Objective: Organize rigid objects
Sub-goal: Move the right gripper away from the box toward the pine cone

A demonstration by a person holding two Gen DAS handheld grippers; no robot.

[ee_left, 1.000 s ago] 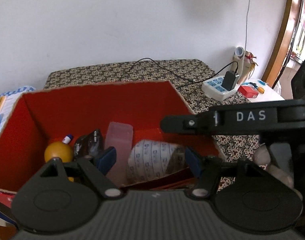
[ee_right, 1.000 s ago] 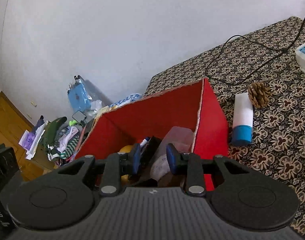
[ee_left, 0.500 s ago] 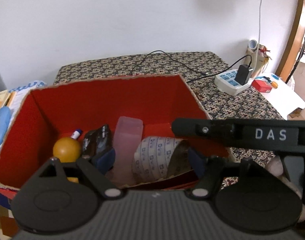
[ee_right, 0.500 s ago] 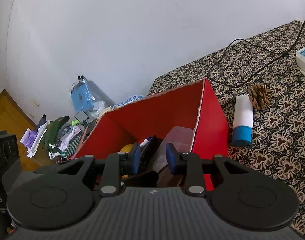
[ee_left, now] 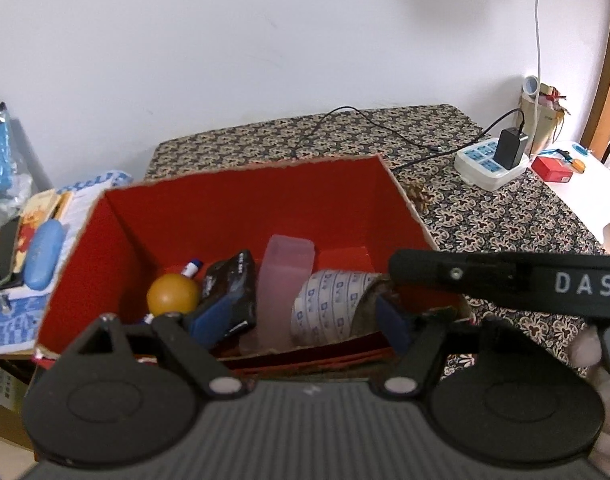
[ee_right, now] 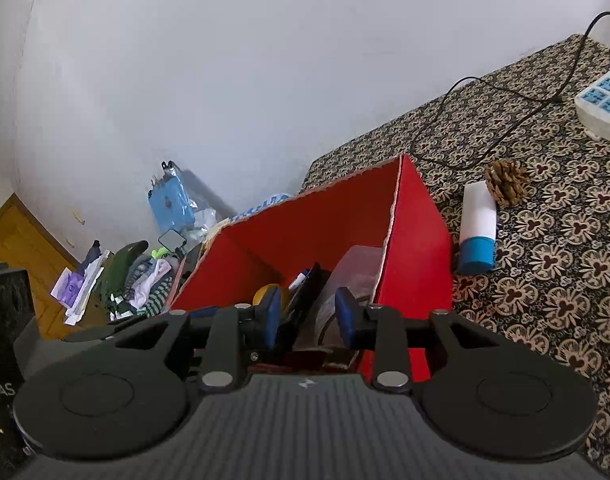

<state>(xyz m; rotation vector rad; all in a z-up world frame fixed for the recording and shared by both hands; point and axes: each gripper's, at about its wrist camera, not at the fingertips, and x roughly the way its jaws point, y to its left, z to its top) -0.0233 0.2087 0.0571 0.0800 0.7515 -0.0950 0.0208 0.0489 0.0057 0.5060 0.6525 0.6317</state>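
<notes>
Your left gripper (ee_left: 295,318) hangs over the near rim of the red box (ee_left: 241,208) with its jaws spread wide and nothing between them; your right gripper (ee_right: 307,314) sits at the box's near right corner, jaws parted narrowly and empty. Inside the box already lie an orange ball (ee_left: 172,294), a dark packet (ee_left: 231,284), a translucent pink case (ee_left: 287,276) and a printed roll (ee_left: 331,304). Outside it, on the patterned cloth (ee_right: 553,280) to the right of the box wall, lies the white tube with a blue cap (ee_right: 478,228); its long axis runs away from you, cap end nearest, and it touches the pine cone (ee_right: 505,176) at its far end. Both likely still need boxing, and they lie right and forward of your right gripper, so that hand is the nearer one; you'd swing it right past the wall. Beyond sits the power strip (ee_left: 491,162).
</notes>
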